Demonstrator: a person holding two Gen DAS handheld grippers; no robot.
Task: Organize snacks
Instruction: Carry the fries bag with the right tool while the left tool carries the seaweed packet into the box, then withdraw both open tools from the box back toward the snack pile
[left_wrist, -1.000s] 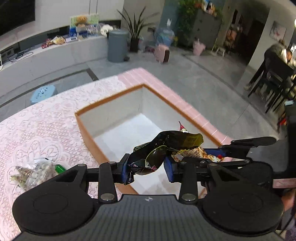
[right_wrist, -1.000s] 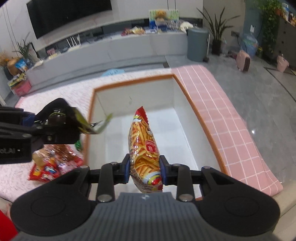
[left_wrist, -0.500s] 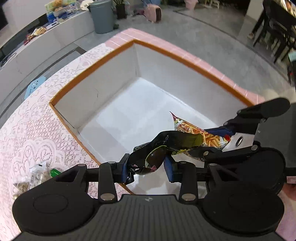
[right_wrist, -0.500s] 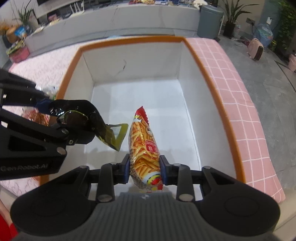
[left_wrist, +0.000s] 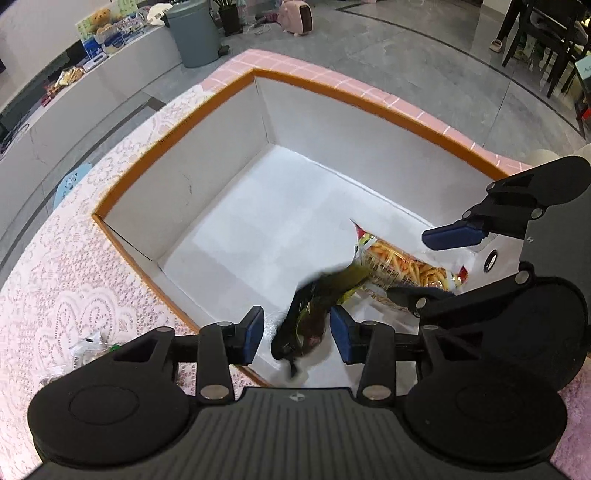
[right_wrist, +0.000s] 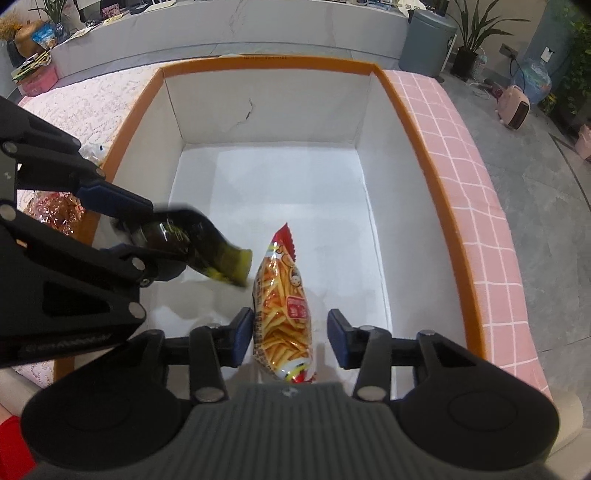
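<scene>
A white box with an orange rim (left_wrist: 177, 155) (right_wrist: 417, 122) stands on the table. My left gripper (left_wrist: 297, 334) is open over the box's near corner. A dark green snack bag (left_wrist: 314, 314) (right_wrist: 199, 251) is blurred between its jaws, touching neither pad. My right gripper (right_wrist: 290, 339) is open over the box. A bag of fries-like snacks (right_wrist: 284, 306) (left_wrist: 402, 266) sits between its jaws, against or very near the left pad and clear of the right one.
A clear snack bag (left_wrist: 88, 350) lies on the lace cloth left of the box. A red-gold snack bag (right_wrist: 55, 214) lies beside the box's left wall. Pink checked cloth (right_wrist: 480, 206) covers the table's right edge. Floor lies beyond.
Both grippers moved down over the box and opened. The dark green bag and the fries bag have been let go and are dropping into the box.
</scene>
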